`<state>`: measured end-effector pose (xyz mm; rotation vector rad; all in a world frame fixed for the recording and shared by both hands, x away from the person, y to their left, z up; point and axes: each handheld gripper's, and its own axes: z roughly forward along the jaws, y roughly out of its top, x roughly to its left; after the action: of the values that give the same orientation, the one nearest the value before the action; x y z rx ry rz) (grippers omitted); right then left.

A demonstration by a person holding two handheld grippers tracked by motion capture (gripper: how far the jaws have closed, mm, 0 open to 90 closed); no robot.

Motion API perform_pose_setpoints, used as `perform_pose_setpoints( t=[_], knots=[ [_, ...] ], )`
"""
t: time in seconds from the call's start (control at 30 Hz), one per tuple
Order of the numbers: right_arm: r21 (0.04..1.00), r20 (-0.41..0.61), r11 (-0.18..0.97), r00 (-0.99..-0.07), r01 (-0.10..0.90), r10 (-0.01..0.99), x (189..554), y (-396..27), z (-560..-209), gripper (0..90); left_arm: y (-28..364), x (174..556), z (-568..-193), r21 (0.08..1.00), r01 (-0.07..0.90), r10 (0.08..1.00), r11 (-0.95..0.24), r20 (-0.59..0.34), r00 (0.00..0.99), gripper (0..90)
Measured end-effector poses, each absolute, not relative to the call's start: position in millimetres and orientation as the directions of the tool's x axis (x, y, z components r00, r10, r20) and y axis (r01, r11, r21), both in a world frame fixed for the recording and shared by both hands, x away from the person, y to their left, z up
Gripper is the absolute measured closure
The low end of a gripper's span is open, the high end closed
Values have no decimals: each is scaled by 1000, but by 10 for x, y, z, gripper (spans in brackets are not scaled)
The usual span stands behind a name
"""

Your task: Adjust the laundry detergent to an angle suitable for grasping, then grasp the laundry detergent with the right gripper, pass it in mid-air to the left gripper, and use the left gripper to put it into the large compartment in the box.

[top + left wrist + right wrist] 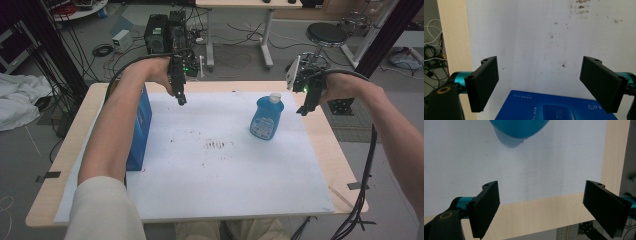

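Flanking blue bottle [266, 118], blue box [139, 127], stained sheet [220, 165]

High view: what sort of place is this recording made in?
Probably a lab or workshop, not a home. Cables lie loose on the floor, black electronics boxes stand behind the table, and a round stool sits by another desk.

A pale wood table [65, 165] carries a large white sheet [225, 170] that covers most of its top, leaving bare wood strips at the left, right and far edges. The sheet has dark smudges near its middle. A blue box [140, 130] stands upright on the sheet near its left edge. A blue bottle [266, 117] with a white cap stands on the sheet's right half, probably upright.
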<state>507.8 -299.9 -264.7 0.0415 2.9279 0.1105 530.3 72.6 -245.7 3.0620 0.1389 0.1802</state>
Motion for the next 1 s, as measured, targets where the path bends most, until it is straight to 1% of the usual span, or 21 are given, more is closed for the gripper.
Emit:
perform_pose_setpoints(
  t=[0.47,0.57,0.73,1.0],
  knots=[
    [83,-201,996,-979,22,38,5031,-3039,-2602,133,716,5229,-2402,90,87,97,-992,106,990,156],
    [91,-202,995,-978,37,55,4999,-3050,-2575,132,717,5211,-2396,113,89,101,-990,103,990,156],
    [95,-205,994,-976,54,72,4953,-3010,-2572,132,739,5177,-2406,114,101,113,-988,104,988,156],
    [114,-195,987,-972,110,131,4832,-2893,-2680,132,779,5155,-2401,120,102,116,-988,113,987,156]
  ],
)
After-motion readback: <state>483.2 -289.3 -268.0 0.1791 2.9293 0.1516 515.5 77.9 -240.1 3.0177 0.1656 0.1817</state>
